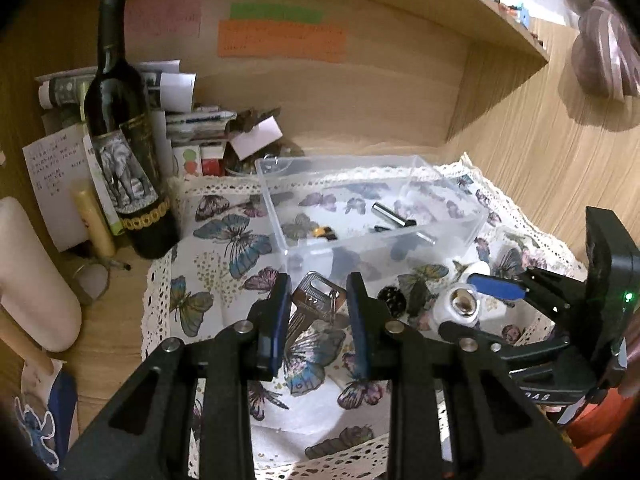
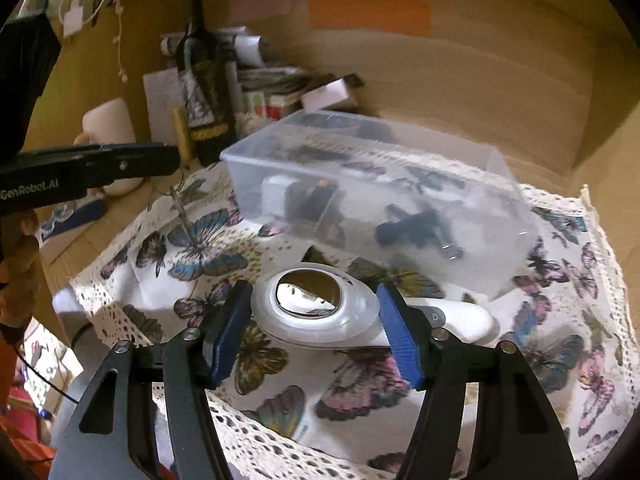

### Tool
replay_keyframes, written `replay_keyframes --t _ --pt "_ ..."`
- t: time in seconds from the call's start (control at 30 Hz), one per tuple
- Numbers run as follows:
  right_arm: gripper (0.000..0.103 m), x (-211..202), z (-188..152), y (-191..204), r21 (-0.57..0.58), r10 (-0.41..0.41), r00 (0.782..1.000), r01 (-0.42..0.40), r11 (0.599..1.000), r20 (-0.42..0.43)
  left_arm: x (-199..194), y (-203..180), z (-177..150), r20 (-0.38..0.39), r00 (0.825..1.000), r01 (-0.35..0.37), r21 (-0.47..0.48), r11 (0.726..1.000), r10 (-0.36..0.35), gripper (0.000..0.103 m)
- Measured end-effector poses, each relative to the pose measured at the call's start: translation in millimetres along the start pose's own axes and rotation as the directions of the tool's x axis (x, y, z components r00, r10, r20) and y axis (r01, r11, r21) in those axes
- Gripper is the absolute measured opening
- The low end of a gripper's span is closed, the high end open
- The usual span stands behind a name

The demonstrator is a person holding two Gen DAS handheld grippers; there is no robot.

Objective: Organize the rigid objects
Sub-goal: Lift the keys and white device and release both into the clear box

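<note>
Between the blue pads of my left gripper [image 1: 319, 284] hangs a bunch of silver keys [image 1: 316, 300], and the jaws are shut on it just in front of a clear plastic box [image 1: 372, 200]. The box holds a few small dark pieces and a metal cylinder [image 1: 394, 214]. My right gripper [image 2: 313, 288] is shut on a white handheld device with a round shiny metal head [image 2: 316, 308], low over the butterfly cloth [image 2: 360, 380], near the box [image 2: 380, 200]. In the left wrist view the right gripper [image 1: 460, 304] is at the right with the device [image 1: 458, 306].
A dark wine bottle [image 1: 120, 140] stands left of the box, with stacked papers and small boxes [image 1: 200, 124] behind it. A pale cylinder [image 1: 32, 272] lies at far left. A small dark round object [image 1: 392, 298] rests on the cloth. A wooden shelf [image 1: 500, 20] overhangs.
</note>
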State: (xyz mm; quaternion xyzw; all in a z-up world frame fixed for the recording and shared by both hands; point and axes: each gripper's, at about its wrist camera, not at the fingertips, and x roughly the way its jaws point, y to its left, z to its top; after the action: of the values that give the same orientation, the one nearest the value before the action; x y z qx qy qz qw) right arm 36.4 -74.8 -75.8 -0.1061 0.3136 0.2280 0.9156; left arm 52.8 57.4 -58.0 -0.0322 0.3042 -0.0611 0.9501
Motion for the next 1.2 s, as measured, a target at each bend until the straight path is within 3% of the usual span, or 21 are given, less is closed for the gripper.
replay_keyframes --t 0.4,0.7,0.9,1.2 --pt "0.061 -47 29 -30 0.038 -0.103 0.983 0.098 0.994 0.154 -10 -18 24 0.068 0.997 0.036 0.013 0.999 -0.037 0.028" --pt "0.061 -50 65 -54 0.050 -0.135 0.965 0.127 0.991 0.223 0 -25 55 0.100 0.994 0.039 0.025 0.999 -0.041 0.028" --pt "0.061 -28 90 -54 0.006 -0.128 0.967 0.130 0.992 0.220 18 -19 76 0.112 0.993 0.032 0.003 0.999 -0.032 0.028" --pt "0.061 35 111 -53 -0.037 -0.099 0.989 0.104 0.994 0.113 77 0 83 0.017 1.000 0.017 -0.055 0.998 -0.016 0.028"
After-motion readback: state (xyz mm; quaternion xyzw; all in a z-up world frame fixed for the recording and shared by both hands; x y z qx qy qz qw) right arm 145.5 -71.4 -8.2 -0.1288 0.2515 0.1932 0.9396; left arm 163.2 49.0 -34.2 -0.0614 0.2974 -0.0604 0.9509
